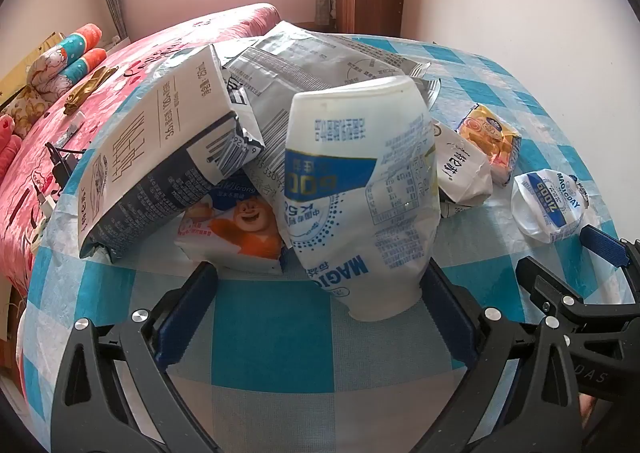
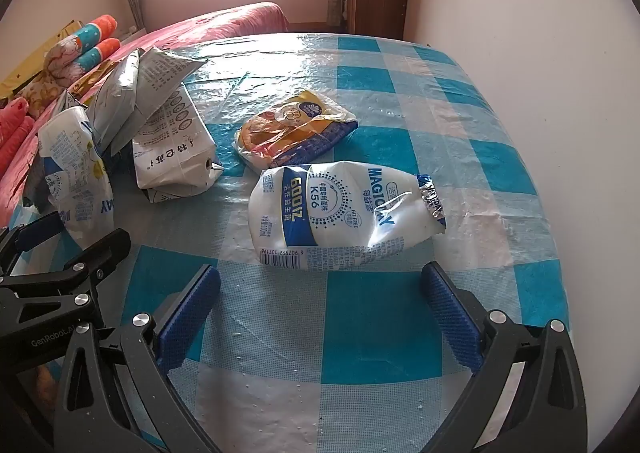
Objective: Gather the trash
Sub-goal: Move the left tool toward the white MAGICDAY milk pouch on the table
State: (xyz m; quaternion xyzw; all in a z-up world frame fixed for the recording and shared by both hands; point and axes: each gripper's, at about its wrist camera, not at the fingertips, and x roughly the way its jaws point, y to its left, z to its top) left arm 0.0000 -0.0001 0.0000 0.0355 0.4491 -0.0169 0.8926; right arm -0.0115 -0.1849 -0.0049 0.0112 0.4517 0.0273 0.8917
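Both my claws stand fully open and hold nothing.

Left claw (image 1: 320,301): an upturned white bottle (image 1: 360,189) stands just ahead, its neck down on the table (image 1: 272,333), nearer my right-side pad than the left. Behind it lies a heap: a milk carton (image 1: 160,157) ahead-left, tilted over a bear packet (image 1: 240,229), with grey bags (image 1: 304,61) at the back.

Right claw (image 2: 320,305): a crushed bottle (image 2: 344,213) lies on its side just ahead, centred between my pads and wider than it is deep. A yellow wrapper (image 2: 296,129) lies beyond it.

Hazards, as I judge them:
- The upturned bottle rests on a narrow neck. An off-centre close would likely let one pad strike first and tip it into the heap.
- The carton leans. A knock to the heap may slide it off the table's left edge.
- The crushed bottle is thin plastic. It may buckle and squirt out of a hard close.
- My two claws sit close together. Simultaneous advances risk a collision.
- The table cover is glossy film. A low pad may snag and drag it.
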